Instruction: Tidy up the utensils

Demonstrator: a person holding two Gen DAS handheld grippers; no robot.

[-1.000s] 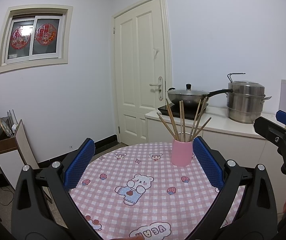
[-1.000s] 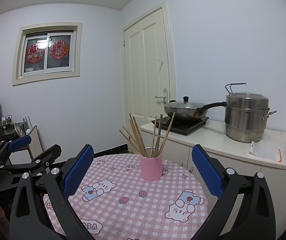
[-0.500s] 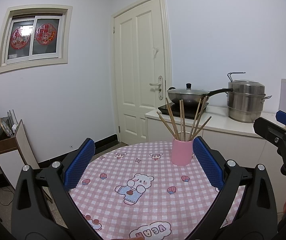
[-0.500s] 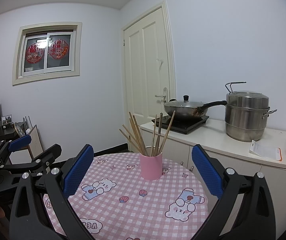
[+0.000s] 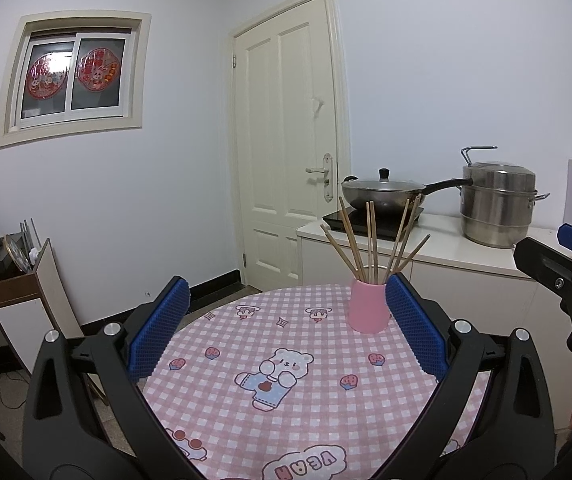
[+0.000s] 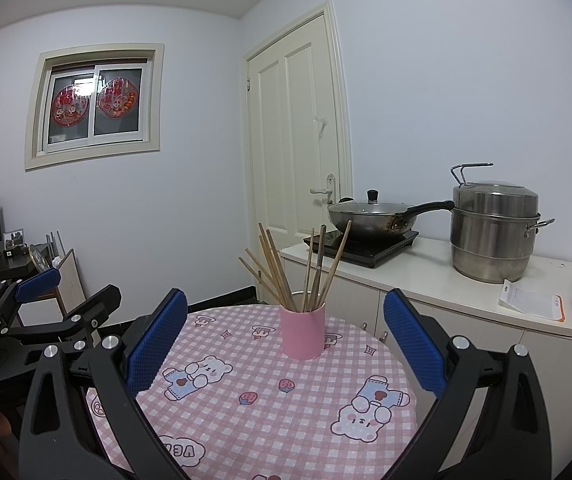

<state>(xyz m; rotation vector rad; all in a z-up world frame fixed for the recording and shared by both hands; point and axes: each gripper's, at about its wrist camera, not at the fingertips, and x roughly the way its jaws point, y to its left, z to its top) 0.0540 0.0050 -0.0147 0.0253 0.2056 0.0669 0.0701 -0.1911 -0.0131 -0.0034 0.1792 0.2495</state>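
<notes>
walls white | cream door (image 5: 290, 152) shut | window (image 5: 72, 76) with red decals | white counter (image 6: 426, 280)

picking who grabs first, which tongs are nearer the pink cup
Left, narrowly, as far as I can judge. The pink cup sits just past the left tongs' right finger; the right tongs hang back, cup centered between their open fingers.

soft, even indoor light fills both views, cool and slightly bluish on the walls, with faint shadows. strong fisheye bending curves the door (image 5: 286, 140) and window (image 6: 96, 106); black vignette darkens the corners. focus is sharp throughout.
</notes>
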